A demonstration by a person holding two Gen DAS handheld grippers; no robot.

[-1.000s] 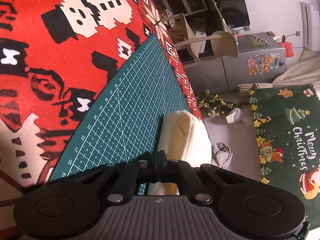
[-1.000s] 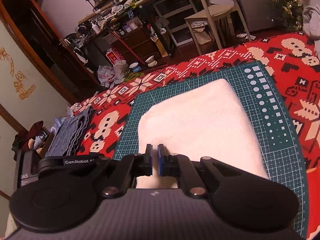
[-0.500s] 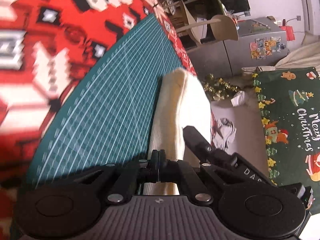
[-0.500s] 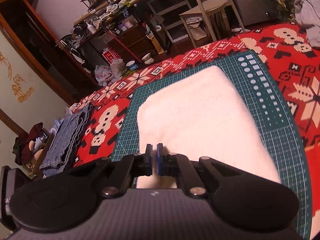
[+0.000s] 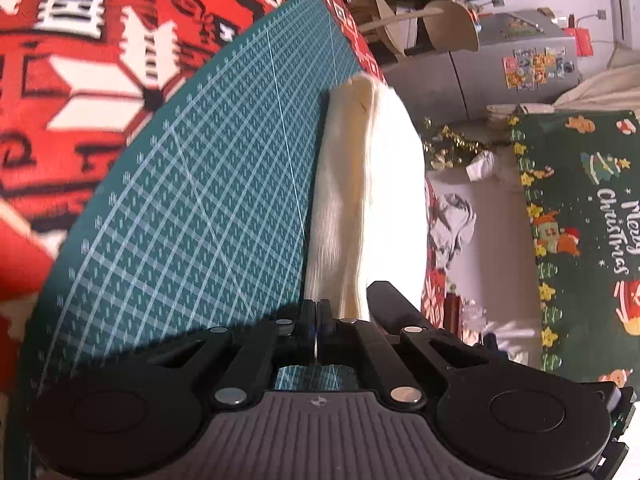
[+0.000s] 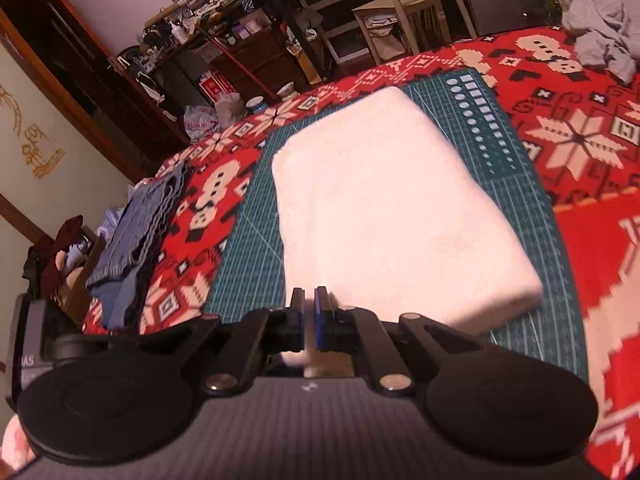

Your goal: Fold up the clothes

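Note:
A folded white cloth [image 6: 380, 200] lies on the green cutting mat [image 6: 520, 184]. My right gripper [image 6: 309, 316] is shut on the near left edge of the cloth, and white fabric shows between and under its fingers. In the left wrist view the cloth [image 5: 360, 184] shows as a thick stack side-on, on the mat [image 5: 200, 200]. My left gripper [image 5: 317, 320] is shut just left of the cloth's near end, with bare mat visible beneath its linkage. The right gripper's finger [image 5: 392, 304] rests at the cloth's end.
A red patterned tablecloth [image 6: 580, 140] covers the table under the mat. Folded blue denim [image 6: 136, 232] is stacked at the left edge. A crumpled grey garment [image 6: 600, 36] lies at the far right. A chair [image 6: 400, 0] and cluttered shelves stand beyond the table.
My left gripper has swung across the mat to the cloth's near end, and the right gripper has come into its view. The cloth's near right corner now shows in the right wrist view.

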